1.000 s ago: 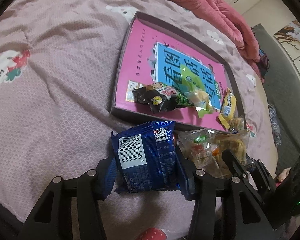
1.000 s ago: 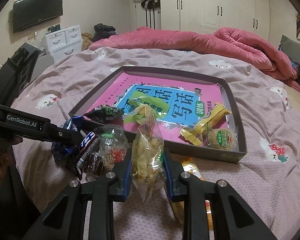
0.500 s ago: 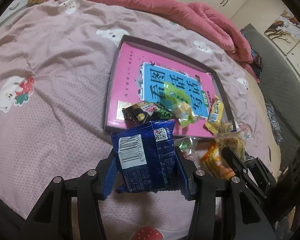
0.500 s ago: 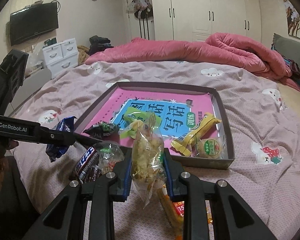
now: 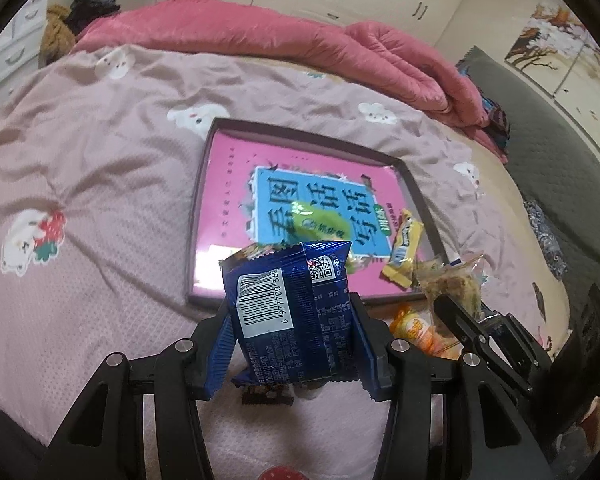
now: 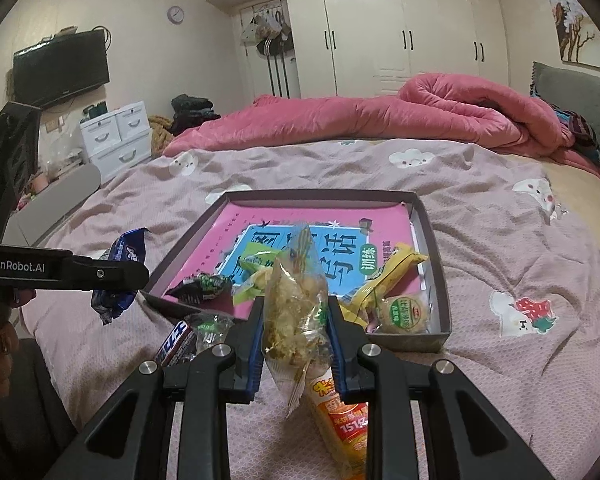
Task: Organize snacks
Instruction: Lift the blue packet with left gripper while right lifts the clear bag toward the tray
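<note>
My left gripper [image 5: 294, 336] is shut on a blue foil snack packet [image 5: 290, 312] with a barcode, held above the bed in front of the tray; the packet also shows in the right wrist view [image 6: 120, 276]. My right gripper [image 6: 296, 336] is shut on a clear bag of yellowish crisps [image 6: 294, 312], also lifted; it shows in the left wrist view [image 5: 454, 286]. The shallow dark tray [image 6: 436, 264] holds a pink and blue book [image 5: 236, 200], a yellow wrapped snack [image 6: 388, 276], a round cake [image 6: 400, 314], a dark packet [image 6: 202, 286] and green packets.
Loose snacks lie on the pink bedspread in front of the tray: an orange packet [image 6: 346, 416], a chocolate bar [image 6: 174, 344] and a clear candy bag [image 6: 210, 330]. A rolled pink quilt [image 6: 440, 116] lies at the far side of the bed.
Both grippers have risen and tilted up with their packets, so the tray sits lower and farther in view. The blue packet and the crisp bag are off the bedspread.
</note>
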Motion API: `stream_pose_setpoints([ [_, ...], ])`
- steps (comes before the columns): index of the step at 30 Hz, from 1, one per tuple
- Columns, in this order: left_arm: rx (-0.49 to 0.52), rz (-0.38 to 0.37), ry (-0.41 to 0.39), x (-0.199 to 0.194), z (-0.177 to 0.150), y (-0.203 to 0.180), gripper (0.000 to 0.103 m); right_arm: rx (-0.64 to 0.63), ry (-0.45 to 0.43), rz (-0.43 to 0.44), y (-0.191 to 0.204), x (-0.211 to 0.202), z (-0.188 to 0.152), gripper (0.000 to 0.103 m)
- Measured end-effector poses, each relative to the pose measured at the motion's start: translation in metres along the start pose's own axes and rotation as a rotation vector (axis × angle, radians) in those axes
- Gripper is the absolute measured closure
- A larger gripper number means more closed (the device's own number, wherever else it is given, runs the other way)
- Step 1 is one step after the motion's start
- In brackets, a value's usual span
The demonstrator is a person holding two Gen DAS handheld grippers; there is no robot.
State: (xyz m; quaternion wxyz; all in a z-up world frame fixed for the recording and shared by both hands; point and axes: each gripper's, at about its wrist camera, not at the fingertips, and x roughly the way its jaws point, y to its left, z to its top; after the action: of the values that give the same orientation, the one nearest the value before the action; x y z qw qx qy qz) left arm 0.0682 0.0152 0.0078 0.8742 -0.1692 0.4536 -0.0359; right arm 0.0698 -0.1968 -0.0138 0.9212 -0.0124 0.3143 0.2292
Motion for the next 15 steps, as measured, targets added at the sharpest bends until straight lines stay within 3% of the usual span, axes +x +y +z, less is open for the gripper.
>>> stream_pose_setpoints([
  [15, 0.061, -0.003, -0.029, 0.004, 0.014, -0.024, 0.05, 0.019, -0.046, -0.003, -0.007, -0.005, 0.008, 0.075],
])
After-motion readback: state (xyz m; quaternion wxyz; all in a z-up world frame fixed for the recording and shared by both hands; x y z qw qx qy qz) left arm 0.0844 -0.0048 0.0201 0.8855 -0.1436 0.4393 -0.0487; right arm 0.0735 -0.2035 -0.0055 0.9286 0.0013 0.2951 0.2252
